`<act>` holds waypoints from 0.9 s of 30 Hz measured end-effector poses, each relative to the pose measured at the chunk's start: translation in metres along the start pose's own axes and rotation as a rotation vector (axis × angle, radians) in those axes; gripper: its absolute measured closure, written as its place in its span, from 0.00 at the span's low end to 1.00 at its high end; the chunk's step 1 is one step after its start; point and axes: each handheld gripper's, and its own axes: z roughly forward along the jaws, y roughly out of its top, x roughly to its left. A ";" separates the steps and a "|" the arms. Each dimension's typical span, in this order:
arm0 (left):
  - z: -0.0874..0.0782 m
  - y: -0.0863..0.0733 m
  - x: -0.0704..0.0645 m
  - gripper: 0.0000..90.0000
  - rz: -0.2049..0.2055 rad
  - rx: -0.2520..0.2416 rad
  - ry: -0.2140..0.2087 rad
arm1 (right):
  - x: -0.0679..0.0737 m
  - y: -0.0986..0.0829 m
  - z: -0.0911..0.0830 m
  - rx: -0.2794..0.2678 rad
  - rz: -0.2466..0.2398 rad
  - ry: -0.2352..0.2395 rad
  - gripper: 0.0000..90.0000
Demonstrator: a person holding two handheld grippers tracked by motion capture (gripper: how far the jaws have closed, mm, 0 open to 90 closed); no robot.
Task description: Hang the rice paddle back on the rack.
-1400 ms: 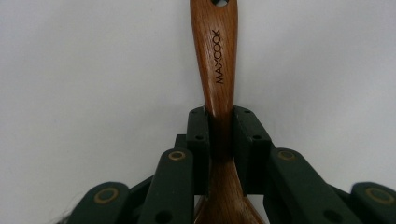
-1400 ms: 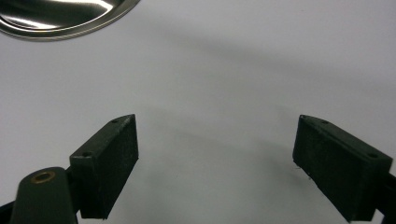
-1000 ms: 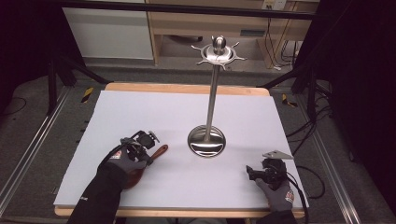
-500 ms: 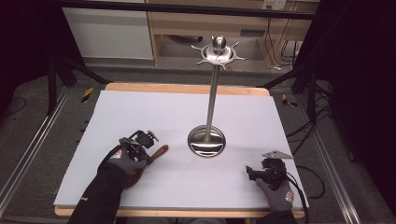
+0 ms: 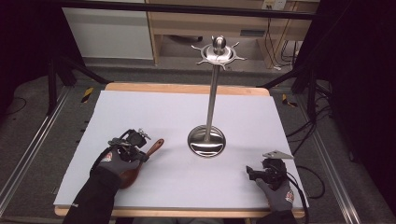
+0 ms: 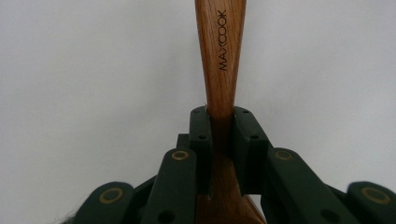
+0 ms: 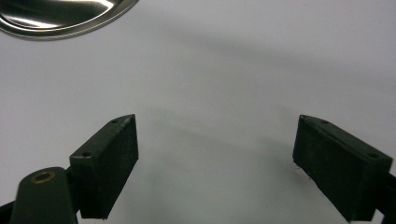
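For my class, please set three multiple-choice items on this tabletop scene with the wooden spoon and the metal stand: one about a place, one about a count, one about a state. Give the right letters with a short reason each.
1. Where does the wooden spoon lie relative to the metal stand?
A. On the left gripper's side of it
B. Beyond it, at the far edge of the table
C. On the stand's base

2. How many spoons hang from the stand's top ring?
A. None
B. Two
C. Four

3. What is the state of the right gripper?
A. Shut on the spoon
B. Open, with nothing between its jaws
C. Shut on the stand's pole

Answers:
1 A: in the high view the spoon is beside the left gripper, apart from the stand.
2 A: the hooks around the top are bare.
3 B: the right gripper view shows its jaws wide apart over the white table cover.
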 end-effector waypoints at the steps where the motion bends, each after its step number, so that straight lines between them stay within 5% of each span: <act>1: -0.002 -0.002 0.000 0.87 -0.003 -0.013 0.001 | 0.000 0.000 0.000 -0.001 0.000 0.001 0.16; 21: -0.053 -0.033 -0.002 0.87 -0.059 -0.298 0.032 | -0.001 0.000 -0.001 -0.003 -0.002 -0.002 0.16; 27: -0.066 -0.036 -0.008 0.87 -0.094 -0.441 0.016 | 0.000 0.000 -0.001 -0.008 0.001 -0.001 0.16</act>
